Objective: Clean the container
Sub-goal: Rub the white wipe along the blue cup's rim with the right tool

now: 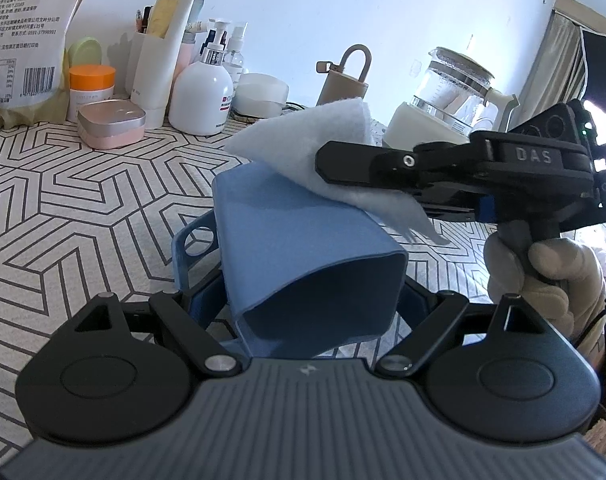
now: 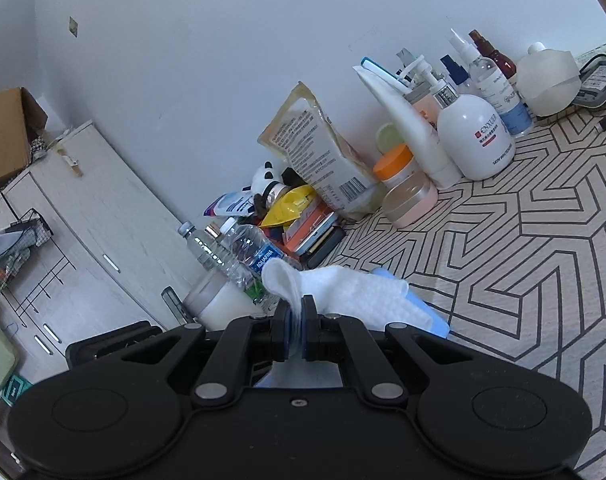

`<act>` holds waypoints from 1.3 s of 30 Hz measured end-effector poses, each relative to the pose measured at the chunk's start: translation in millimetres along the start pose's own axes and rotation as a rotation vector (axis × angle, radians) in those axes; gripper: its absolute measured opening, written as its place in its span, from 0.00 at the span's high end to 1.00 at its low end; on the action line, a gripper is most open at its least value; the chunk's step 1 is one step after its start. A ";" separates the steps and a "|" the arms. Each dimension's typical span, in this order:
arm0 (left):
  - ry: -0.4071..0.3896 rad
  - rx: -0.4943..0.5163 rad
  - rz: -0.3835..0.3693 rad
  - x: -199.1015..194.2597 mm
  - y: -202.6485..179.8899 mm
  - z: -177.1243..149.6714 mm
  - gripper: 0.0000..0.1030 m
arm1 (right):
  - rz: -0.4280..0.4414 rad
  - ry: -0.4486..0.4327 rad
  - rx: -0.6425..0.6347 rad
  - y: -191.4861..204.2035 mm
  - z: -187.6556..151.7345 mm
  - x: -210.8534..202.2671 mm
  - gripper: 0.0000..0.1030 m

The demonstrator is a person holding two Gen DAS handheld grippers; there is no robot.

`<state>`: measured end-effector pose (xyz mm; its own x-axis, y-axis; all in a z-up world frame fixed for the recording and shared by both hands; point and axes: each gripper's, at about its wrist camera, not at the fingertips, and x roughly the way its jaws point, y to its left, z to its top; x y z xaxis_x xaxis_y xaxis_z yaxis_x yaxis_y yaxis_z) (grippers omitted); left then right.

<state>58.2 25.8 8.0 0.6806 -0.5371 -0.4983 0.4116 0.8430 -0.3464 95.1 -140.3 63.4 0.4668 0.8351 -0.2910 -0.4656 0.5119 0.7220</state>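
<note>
Patterned desk [image 1: 83,200] carries bottles [image 1: 201,96] along the wall. Left gripper [image 1: 303,296] has its jaws clamped on the blue container [image 1: 303,248], lying on its side, mouth toward the camera, long axis pointing away. Right gripper [image 2: 298,312] has jaws together on a white cloth [image 1: 323,148], which rests on the container's far upper end, so the right hand [image 1: 551,280] is nearer for wiping

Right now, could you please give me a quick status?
Left tool grips blue rectangular plastic container. Right tool shut on white cloth, touching container top. Nothing blocking.
</note>
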 end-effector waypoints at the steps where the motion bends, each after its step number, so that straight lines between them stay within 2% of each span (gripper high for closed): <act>1: 0.002 -0.003 0.000 0.3 0.8 0.1 0.14 | 0.004 0.002 -0.002 0.1 -0.2 0.3 0.97; 7: 0.002 -0.018 -0.001 0.5 4.8 0.3 0.13 | 0.036 0.020 -0.001 1.1 -0.7 4.5 0.97; 9: 0.000 -0.031 0.007 0.2 7.3 0.5 0.07 | 0.044 0.025 0.000 1.9 -1.5 4.8 0.97; 14: 0.000 -0.022 0.018 0.6 5.7 0.9 0.07 | 0.096 0.077 -0.039 10.2 -4.4 10.0 0.97; 18: 0.001 -0.017 0.021 1.0 4.9 1.3 0.07 | 0.108 0.083 -0.021 7.9 -4.2 10.3 0.97; 29: 0.001 -0.017 0.024 2.8 5.9 1.9 0.07 | 0.063 0.039 0.004 -0.8 0.5 0.1 0.97; 39: -0.001 -0.017 0.027 1.9 7.0 2.4 0.07 | 0.070 0.037 0.017 -3.7 0.4 1.1 0.97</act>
<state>63.8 30.7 6.5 0.6917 -0.5140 -0.5072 0.3825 0.8566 -0.3465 97.6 -141.4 60.6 0.4055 0.8756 -0.2626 -0.4827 0.4491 0.7519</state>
